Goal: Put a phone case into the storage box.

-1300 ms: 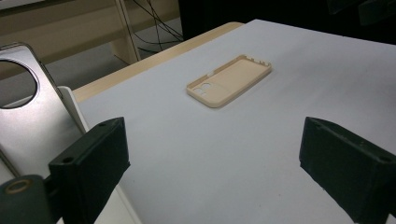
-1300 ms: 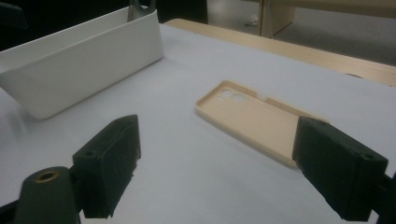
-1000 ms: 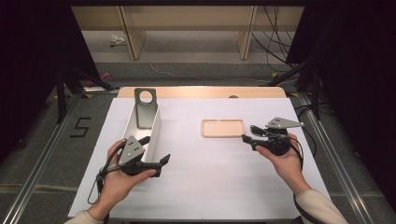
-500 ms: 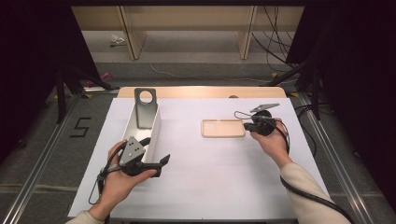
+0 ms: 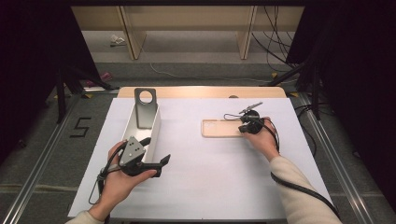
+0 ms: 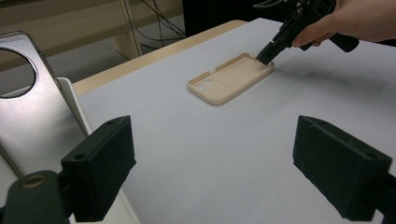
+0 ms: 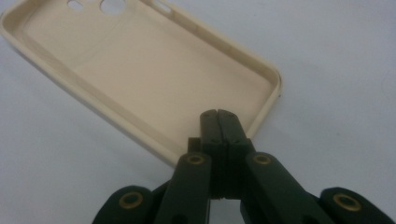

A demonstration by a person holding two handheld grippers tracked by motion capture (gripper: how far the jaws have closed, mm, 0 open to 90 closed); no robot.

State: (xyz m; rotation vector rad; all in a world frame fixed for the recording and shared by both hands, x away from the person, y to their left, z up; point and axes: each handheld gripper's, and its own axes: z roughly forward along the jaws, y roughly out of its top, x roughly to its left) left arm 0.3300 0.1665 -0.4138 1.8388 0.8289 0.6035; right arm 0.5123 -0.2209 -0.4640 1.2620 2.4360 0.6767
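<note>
Jaws clenched together, the right gripper (image 5: 246, 122) dips at the right end of a beige phone case (image 5: 222, 128) lying mid-table (image 5: 210, 186) in the high view, bare table surface all around; the left gripper (image 5: 140, 161), jaws released, hovers beside a white box (image 5: 150, 135). Left gripper view: wide-set jaws frame the case (image 6: 231, 77). Right gripper view: shut tips hang over the case's (image 7: 140, 65) inside, near its end rim.

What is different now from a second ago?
The right gripper has moved forward and left across the table, down to the near end of the beige phone case, and its jaws have closed together with nothing between them, tips over the case's inside. The case, the left gripper, open, and the grey stand stayed put.
</note>
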